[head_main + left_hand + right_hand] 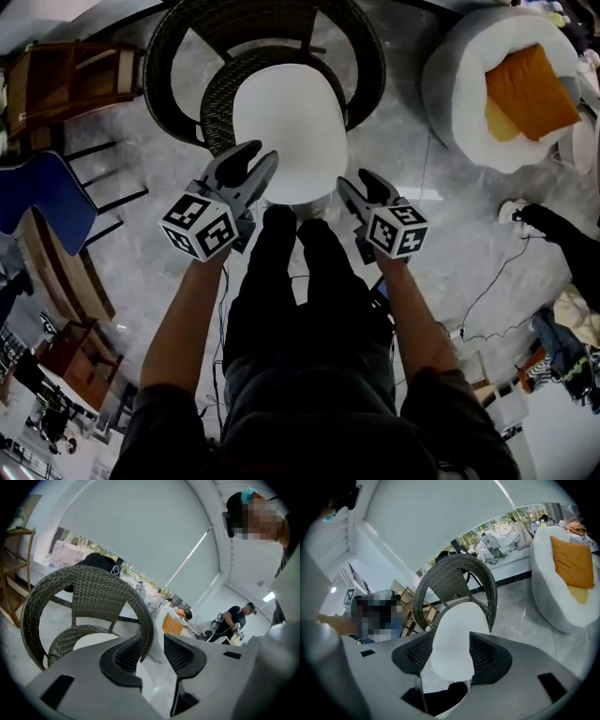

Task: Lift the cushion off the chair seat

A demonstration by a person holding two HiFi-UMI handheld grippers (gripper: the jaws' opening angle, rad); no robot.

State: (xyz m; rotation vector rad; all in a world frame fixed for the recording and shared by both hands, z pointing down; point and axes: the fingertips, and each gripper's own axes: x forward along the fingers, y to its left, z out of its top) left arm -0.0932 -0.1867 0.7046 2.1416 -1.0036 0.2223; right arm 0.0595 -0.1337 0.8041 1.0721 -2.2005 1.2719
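I see the white cushion (289,127) lying on the seat of the wicker chair (262,37), at twelve o'clock from me. My left gripper (253,161) is near its seven o'clock edge and my right gripper (361,184) near five o'clock. Both pairs of jaws stand apart, clamping nothing.

Grey marbled floor (441,220), dark wicker chair (183,42) standing on it, white cushion (291,122) lying flat on its seat; white round armchair (448,89) at right, orange cushion (530,89) in it; black cables (487,281) on floor; blue chair (42,197) at left
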